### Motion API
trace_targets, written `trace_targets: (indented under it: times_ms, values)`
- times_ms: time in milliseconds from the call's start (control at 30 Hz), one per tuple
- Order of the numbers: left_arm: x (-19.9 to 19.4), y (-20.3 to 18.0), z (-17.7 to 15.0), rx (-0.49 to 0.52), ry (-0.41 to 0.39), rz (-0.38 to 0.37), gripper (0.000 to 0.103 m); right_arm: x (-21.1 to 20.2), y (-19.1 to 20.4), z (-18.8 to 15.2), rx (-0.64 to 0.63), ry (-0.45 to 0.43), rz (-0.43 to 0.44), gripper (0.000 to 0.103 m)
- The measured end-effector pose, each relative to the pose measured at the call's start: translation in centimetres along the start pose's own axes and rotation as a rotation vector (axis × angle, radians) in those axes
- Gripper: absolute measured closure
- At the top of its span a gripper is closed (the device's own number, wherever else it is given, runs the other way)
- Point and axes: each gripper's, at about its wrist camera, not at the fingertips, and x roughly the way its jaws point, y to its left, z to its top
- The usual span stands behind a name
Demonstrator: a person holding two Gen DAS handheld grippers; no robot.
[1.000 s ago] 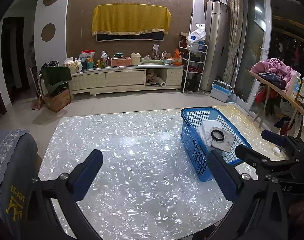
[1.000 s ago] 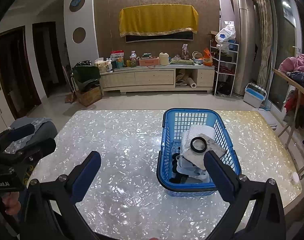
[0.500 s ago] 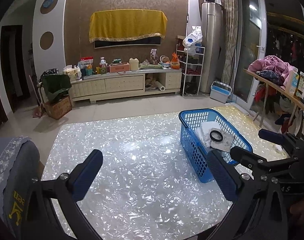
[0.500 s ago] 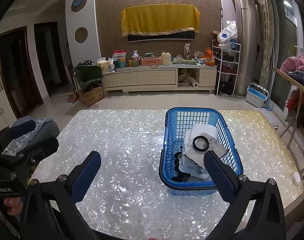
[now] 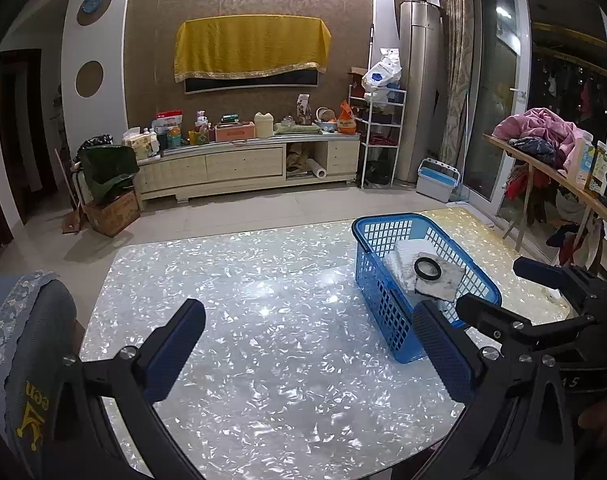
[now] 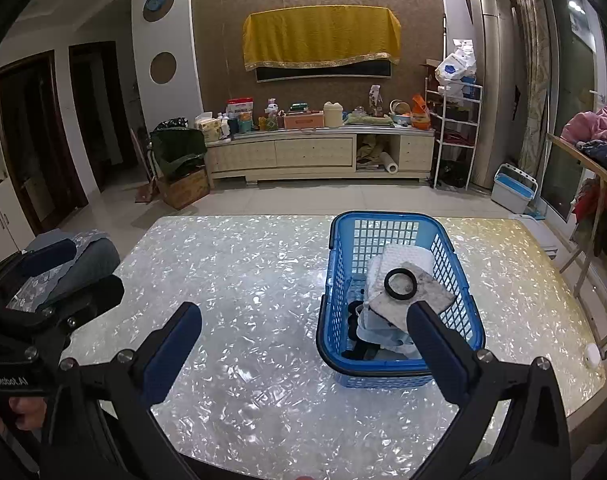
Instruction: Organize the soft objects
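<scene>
A blue plastic basket [image 6: 343, 240] stands on the shiny white table [image 6: 243, 272], right of centre; it also shows in the left wrist view [image 5: 367, 280]. Inside lie folded white and grey cloths [image 6: 407, 258] with a black ring [image 6: 400, 284] on top, and dark items at the bottom. My left gripper [image 5: 309, 350] is open and empty above the table's near side. My right gripper [image 6: 305, 346] is open and empty, its right finger over the basket's near rim. Each gripper shows in the other's view.
A grey-blue chair back [image 5: 23, 340] stands at the table's left edge. A small white object [image 6: 591, 354] lies near the table's right edge. A rack with piled clothes [image 5: 543, 132] stands on the right. A cluttered TV cabinet [image 5: 243, 160] lines the far wall.
Both grippers have lifted and drawn back slightly, so the room sits lower in view. Both stay open and empty. The basket has not moved.
</scene>
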Motion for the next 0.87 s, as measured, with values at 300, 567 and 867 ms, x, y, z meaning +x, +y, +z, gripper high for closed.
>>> trace_targets:
  times_ms: [300, 567, 867]
  values:
    - [0.01, -0.09, 0.02, 0.003, -0.001, -0.002, 0.000, -0.07, 0.06, 0.01, -0.007, 0.001, 0.003, 0.000]
    - [0.01, 0.04, -0.04, -0.001, 0.002, 0.007, 0.000, -0.13, 0.00, 0.00, -0.004, 0.000, 0.003, 0.000]
    - [-0.21, 0.05, -0.06, -0.007, -0.003, -0.006, 0.000, -0.34, 0.12, -0.03, -0.007, -0.002, 0.006, 0.000]
